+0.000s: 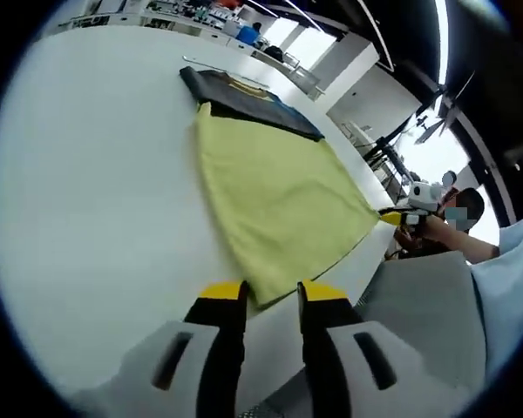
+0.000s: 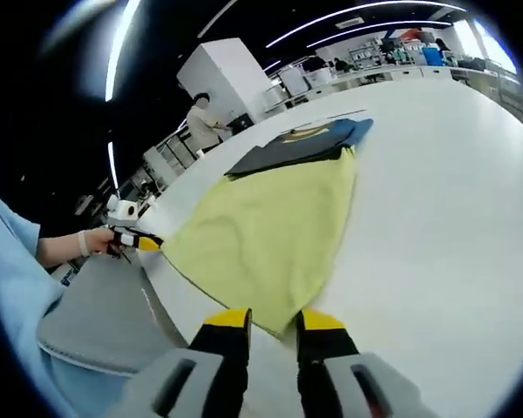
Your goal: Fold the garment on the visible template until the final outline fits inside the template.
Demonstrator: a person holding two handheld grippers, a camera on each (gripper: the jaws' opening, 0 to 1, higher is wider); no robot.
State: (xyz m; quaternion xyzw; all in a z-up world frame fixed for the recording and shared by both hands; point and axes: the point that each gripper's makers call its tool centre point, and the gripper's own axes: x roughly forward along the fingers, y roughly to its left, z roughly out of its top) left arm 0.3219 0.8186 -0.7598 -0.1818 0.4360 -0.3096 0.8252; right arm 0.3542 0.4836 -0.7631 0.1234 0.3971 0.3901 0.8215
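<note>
Garment (image 1: 275, 196), yellow-green, lies spread on the white table (image 1: 96, 200); far edge overlaps a dark template (image 1: 244, 97) with a blue patch and a tan mark on it; the near edge runs along the table's rim, both near corners drawn out to points.

Left gripper view: left gripper (image 1: 271, 293) rises from the bottom, yellow-tipped fingers (image 1: 223, 291) set either side of the near corner of the cloth; corner sits in the gap between them; a narrow gap shows between the tips, and whether the pads bite the cloth I cannot tell. The right gripper (image 1: 392, 218) enters from the right, at the cloth's other near corner, its yellow tip touching the cloth point; a hand (image 1: 431, 228) wraps the handle behind it, forearm reaching in from a pale blue sleeve (image 1: 510, 279); its tips too small to read.

Right gripper view: right gripper (image 2: 274, 320) low in the picture, fingertips (image 2: 321, 321) flanking a cloth corner that dips between them; slim gap, grip uncertain. The left gripper (image 2: 144, 242) comes in from the left at the opposite corner, tip against the cloth; the person's hand (image 2: 96, 241) clasps it, wrist level, arm extended over a grey lap surface (image 2: 96, 318).

Background: white cabinet (image 2: 231, 74), benches, a standing person (image 2: 200, 122) beyond the table.
</note>
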